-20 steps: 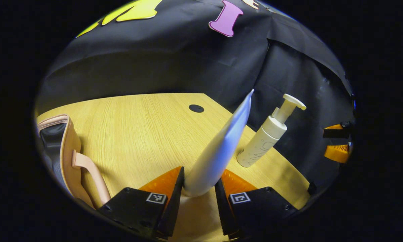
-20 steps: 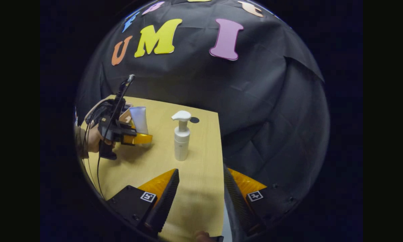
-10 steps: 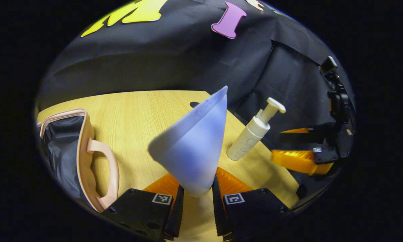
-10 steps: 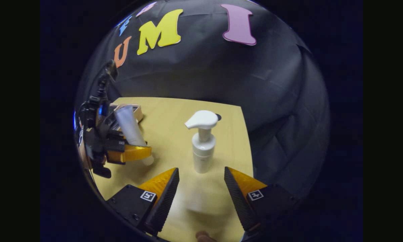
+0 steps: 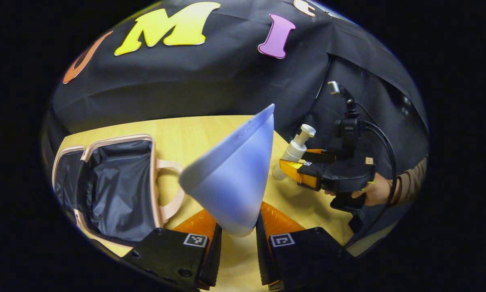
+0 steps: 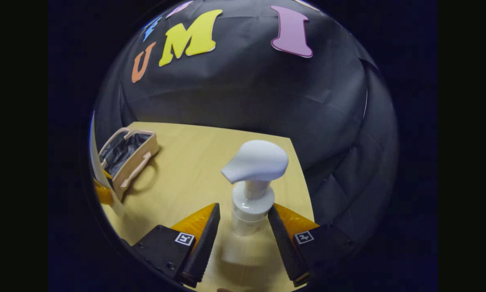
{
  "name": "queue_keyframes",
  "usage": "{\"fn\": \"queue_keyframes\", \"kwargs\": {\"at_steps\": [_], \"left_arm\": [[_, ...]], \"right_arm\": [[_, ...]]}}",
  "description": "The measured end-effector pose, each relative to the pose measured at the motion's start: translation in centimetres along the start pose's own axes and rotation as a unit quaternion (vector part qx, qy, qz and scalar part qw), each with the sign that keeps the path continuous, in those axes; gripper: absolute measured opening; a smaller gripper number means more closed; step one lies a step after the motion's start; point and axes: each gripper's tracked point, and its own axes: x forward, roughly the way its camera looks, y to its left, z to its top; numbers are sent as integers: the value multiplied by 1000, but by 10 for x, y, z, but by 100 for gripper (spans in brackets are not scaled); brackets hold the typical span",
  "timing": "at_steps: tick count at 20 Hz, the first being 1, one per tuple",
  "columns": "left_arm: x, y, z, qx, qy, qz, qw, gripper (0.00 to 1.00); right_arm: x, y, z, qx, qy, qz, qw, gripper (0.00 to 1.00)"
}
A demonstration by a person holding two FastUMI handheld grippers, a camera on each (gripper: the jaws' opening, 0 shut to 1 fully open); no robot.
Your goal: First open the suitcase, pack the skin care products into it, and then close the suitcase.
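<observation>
1. The left gripper [image 5: 235,239] is clamped on a tube [image 5: 231,178], lifted for the open suitcase [image 5: 117,186] near the table's [image 6: 186,170] left edge.
2. The right gripper [image 6: 241,231], fingers apart, straddles the pump bottle [image 6: 251,190] near the right edge, ready to close.

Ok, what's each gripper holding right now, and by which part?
Left gripper clamps the tube at its cap end. Right gripper holds nothing yet; its fingers flank the pump bottle.

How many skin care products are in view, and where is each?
2. The tube is clamped in the left gripper beside the open suitcase; the pump bottle stands on the table between the right gripper's open fingers. Others may be hidden.
</observation>
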Motion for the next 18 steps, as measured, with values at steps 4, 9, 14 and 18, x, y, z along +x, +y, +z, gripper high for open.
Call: {"fn": "queue_keyframes", "kwargs": {"at_steps": [4,9,14,18], "left_arm": [[-49,33,-4,-23,1,30,999,42],[-79,99,8,-28,-11,71,997,42],[-83,181,2,-43,2,116,992,42],[-62,226,-26,-57,50,121,990,42]], "right_arm": [[4,-6,4,30,-1,-18,999,55],[-21,4,-2,44,18,-38,998,48],[-73,46,-2,28,16,-17,999,48],[-111,78,2,24,1,-19,1000,48]]}}
